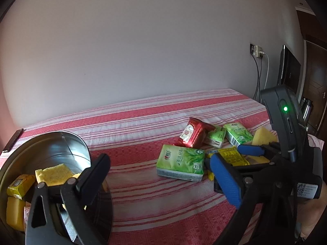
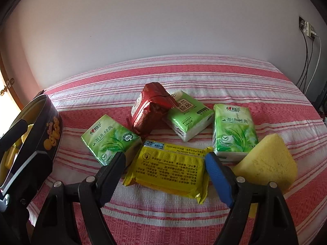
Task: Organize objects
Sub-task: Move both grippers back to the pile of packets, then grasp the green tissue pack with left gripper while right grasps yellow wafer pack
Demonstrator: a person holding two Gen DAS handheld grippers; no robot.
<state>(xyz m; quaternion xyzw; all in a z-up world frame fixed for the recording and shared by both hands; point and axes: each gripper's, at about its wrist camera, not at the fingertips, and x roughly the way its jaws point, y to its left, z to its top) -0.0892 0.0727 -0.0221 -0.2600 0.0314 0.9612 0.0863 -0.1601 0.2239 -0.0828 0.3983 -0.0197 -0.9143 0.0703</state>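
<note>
My right gripper point(image 2: 165, 157) is open and straddles a yellow packet point(image 2: 167, 169) lying on the striped cloth; its pads do not press on it. Around the packet lie a red packet point(image 2: 149, 110), three green tissue packs point(image 2: 110, 138) point(image 2: 188, 114) point(image 2: 233, 130) and a yellow sponge point(image 2: 267, 163). My left gripper point(image 1: 159, 159) is open and holds nothing. Its black finger point(image 1: 96, 173) hangs over the rim of a round metal tin point(image 1: 61, 143) at the left. In the tin lie a yellow sponge point(image 1: 55, 173) and a small yellow packet point(image 1: 20, 183).
A red-and-white striped cloth point(image 1: 143, 118) covers the surface, with a plain wall right behind it. A dark flat object point(image 1: 13, 140) lies at the far left edge. A wall socket with cables point(image 1: 258, 51) and a dark screen point(image 1: 290, 69) are at the right.
</note>
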